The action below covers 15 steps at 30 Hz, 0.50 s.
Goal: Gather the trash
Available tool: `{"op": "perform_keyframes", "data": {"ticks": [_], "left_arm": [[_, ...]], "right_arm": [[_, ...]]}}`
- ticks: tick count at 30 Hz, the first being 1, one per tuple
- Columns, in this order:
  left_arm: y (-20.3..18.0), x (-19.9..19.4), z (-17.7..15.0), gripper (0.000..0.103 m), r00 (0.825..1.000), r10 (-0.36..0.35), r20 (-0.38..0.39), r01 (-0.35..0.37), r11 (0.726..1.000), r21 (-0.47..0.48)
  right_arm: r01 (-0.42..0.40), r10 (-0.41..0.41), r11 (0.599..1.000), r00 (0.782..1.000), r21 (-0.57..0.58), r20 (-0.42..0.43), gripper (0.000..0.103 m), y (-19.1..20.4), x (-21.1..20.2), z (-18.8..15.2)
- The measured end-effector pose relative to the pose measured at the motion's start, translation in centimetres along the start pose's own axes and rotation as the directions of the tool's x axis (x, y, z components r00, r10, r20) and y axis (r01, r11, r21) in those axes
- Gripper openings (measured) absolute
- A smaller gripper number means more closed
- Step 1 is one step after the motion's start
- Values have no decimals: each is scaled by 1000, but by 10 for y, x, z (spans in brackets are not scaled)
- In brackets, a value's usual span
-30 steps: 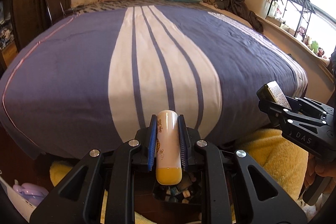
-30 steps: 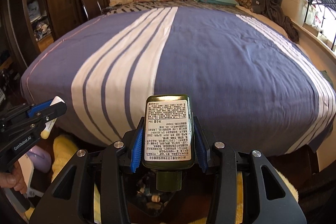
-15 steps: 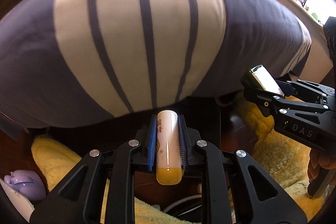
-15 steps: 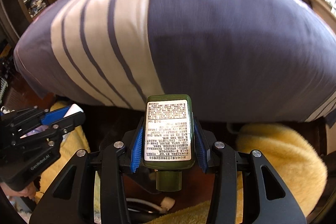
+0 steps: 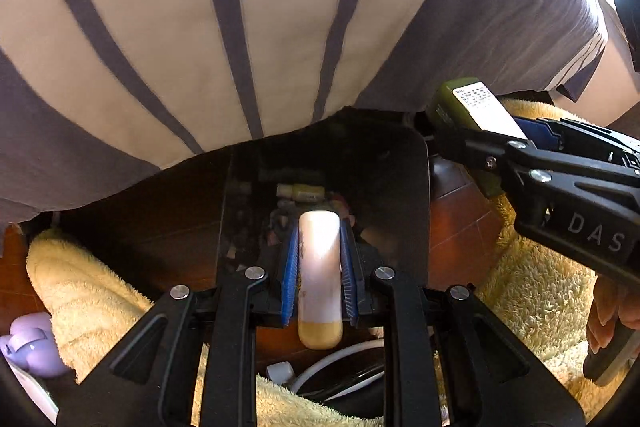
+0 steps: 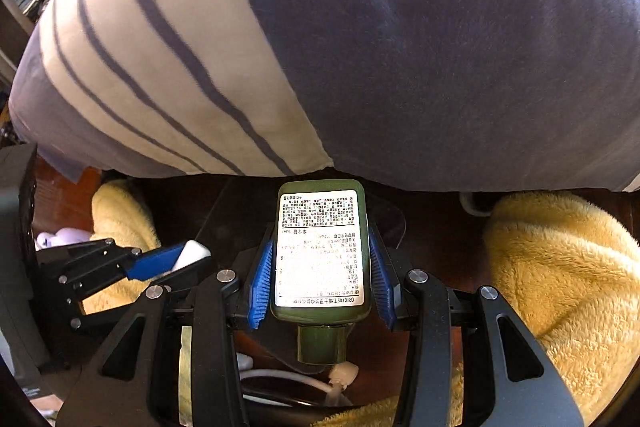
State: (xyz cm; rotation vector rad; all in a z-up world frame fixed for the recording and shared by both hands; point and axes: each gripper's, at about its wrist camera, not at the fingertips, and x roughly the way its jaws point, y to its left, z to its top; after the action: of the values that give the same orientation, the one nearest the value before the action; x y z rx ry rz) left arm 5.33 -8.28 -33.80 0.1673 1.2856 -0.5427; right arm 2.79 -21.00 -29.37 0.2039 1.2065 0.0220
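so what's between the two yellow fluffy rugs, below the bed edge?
Left wrist view: a dark bin with small bottles inside, on the wood floor, between the left yellow rug and right yellow rug. The left gripper holds the white tube over it.

Both the left gripper (image 5: 319, 269) and the right gripper (image 6: 321, 273) are matte black frames with triangular cut-outs, silver round screws and ribbed blue finger pads (image 5: 289, 271), the right one lettered "DAS" in white, gripped by bare-skinned fingers (image 5: 603, 323).
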Motion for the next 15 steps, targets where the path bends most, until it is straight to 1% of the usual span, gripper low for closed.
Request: {"op": "perform_keyframes", "data": {"ticks": [2, 5, 6, 7, 8, 9, 10, 12, 13, 14, 15], "left_arm": [[2, 4, 1, 18, 1000, -3, -19, 3, 1000, -3], [1, 4, -1, 20, 1000, 4, -20, -4, 1000, -4], [1, 2, -1, 23, 1000, 8, -17, -8, 1000, -4], [2, -1, -1, 28, 1000, 15, -11, -16, 1000, -7], [1, -4, -1, 30, 1000, 22, -5, -22, 1000, -8], [3, -4, 0, 34, 1000, 26, -1, -26, 1000, -10], [4, -9, -1, 37, 999, 32, 7, -31, 999, -12], [6, -18, -2, 40, 999, 45, 30, -45, 999, -21], [8, -23, -2, 44, 998, 53, 43, -51, 998, -28], [11, -33, -4, 46, 996, 61, 65, -58, 997, -42], [10, -39, -3, 52, 995, 67, 79, -63, 997, -50]], "right_arm": [[2, -2, 1000, 1000, 9, -10, 44, -3, 2, 1], [8, -8, 1000, 1000, 14, -14, 44, -7, 2, 3], [10, -10, 1000, 1000, 16, -14, 44, -7, 2, 4], [12, -11, 1000, 1000, 20, -14, 46, -7, 1, 4], [11, -10, 1000, 1000, 24, -11, 58, -8, -1, 3], [7, -7, 1000, 1000, 29, -4, 61, -8, -2, 6], [5, -5, 999, 1000, 35, 6, 62, -11, -5, 5], [1, -2, 999, 1000, 40, 29, 62, -12, -13, 7], [0, -2, 999, 999, 41, 41, 64, -13, -18, 8], [0, -3, 999, 998, 43, 57, 70, -13, -24, 9], [0, -3, 999, 997, 45, 77, 72, -14, -31, 9]]}}
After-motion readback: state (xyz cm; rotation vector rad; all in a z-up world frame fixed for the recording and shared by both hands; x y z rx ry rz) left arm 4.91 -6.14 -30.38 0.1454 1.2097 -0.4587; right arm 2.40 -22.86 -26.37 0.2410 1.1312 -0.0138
